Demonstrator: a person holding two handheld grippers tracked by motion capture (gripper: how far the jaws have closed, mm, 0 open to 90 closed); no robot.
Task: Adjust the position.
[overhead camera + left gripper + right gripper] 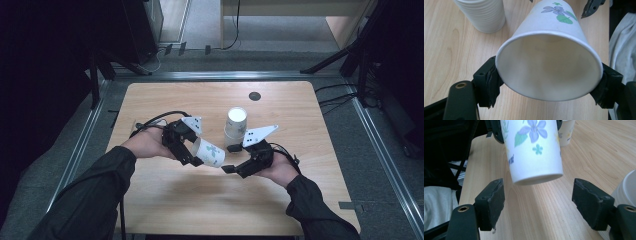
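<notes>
Paper cup [209,152] lies level — base toward right gripper [231,159].

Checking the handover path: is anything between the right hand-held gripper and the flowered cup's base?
Nothing: the right gripper view shows bare table between the right hand-held gripper and flowered cup.

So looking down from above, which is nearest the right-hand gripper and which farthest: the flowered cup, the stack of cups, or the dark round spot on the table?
From the right gripper:
1. Flowered cup, just to its left, held on its side by the left gripper.
2. Stack of cups, standing just behind it.
3. Dark round spot, near the table's far edge.
</notes>
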